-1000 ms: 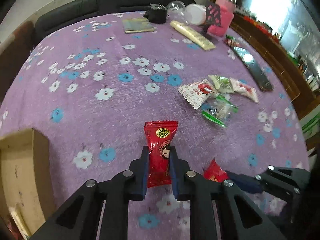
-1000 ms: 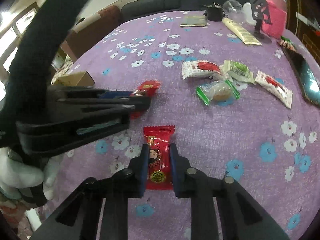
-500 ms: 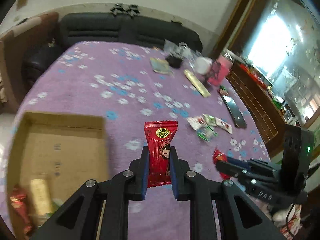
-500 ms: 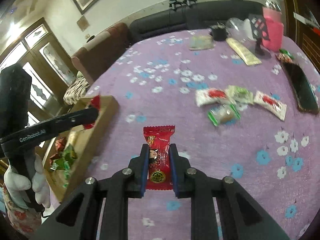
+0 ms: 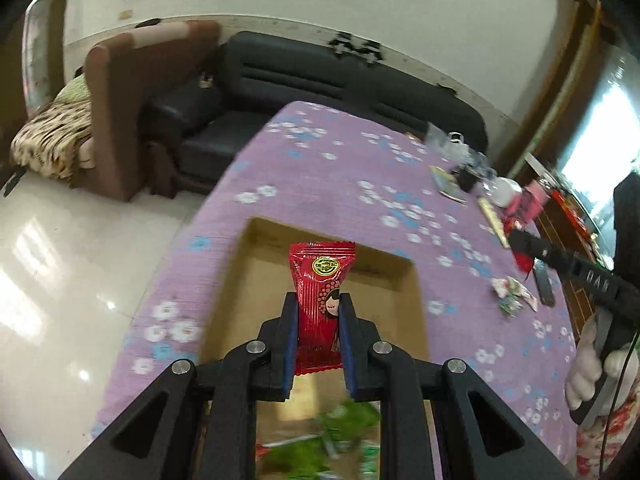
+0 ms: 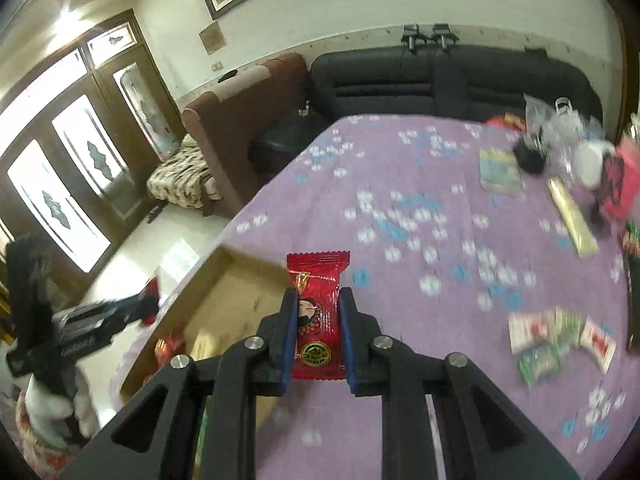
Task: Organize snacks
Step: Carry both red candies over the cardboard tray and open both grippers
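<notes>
The left gripper pinches a red foil candy packet with a cartoon face between its blue-padded fingers, holding it upright above the open brown cardboard box on the purple flowered worktop. The right gripper clamps a second red candy packet printed with a face just beside the box's right wall. More wrapped snacks lie on the cloth well right of the box; blurred green wrappers sit inside it.
</notes>
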Demonstrator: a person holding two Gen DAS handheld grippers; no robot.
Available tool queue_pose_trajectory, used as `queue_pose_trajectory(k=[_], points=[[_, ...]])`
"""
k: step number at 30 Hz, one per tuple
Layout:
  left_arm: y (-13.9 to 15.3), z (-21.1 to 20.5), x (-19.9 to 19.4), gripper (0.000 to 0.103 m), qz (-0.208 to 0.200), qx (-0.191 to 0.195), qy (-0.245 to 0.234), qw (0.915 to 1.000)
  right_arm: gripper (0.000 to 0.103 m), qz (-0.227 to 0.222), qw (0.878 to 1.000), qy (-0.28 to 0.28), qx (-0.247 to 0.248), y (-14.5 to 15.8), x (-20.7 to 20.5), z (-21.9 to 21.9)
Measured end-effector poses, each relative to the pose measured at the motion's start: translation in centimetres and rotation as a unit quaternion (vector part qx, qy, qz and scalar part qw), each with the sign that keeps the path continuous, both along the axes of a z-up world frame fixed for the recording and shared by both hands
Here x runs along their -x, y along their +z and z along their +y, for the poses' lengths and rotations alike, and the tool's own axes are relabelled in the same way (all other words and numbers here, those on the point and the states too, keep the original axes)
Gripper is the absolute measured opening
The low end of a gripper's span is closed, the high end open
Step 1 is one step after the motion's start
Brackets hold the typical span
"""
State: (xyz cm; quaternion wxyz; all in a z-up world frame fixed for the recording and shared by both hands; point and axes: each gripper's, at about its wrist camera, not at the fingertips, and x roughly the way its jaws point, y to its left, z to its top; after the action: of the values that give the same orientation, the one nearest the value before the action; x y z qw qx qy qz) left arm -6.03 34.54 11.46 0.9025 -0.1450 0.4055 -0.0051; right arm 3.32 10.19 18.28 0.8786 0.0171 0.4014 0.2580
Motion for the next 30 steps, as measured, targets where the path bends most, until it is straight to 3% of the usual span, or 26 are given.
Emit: queue_pose_trajectory(k=[4, 8, 17, 24, 30], points=[[-1.3, 1.3, -0.1, 0.018, 0.011, -0.001, 0.006, 0.9999, 0.019, 0.025, 0.999, 0.019, -0.024, -0.8, -0.3, 2.7], [-3.2, 1.3, -0.6, 0.019, 0.029, 0.006, -0.003, 0.9996, 0.019, 0.053, 0.997, 0.059, -0.003, -3.9, 1.3, 6.0], [-7.3, 1.0, -2.9, 0.019, 0.080, 0.003, 0.001, 0.9968, 0.019, 0.116, 0.989, 0.093, 0.006, -9.7, 2.0, 10.6], [-8.4, 2.8, -3.4, 0.020, 0.085, 0.034, 0.026, 0.9955, 0.019, 0.134, 0.985, 0.106, 0.013, -12.1, 1.9, 13.4], [-7.3, 3.5, -2.2, 0.029, 0.061, 0.062, 0.035, 0.9956, 0.027, 0.136, 0.986, 0.095, -0.008, -11.8, 1.5, 13.3]])
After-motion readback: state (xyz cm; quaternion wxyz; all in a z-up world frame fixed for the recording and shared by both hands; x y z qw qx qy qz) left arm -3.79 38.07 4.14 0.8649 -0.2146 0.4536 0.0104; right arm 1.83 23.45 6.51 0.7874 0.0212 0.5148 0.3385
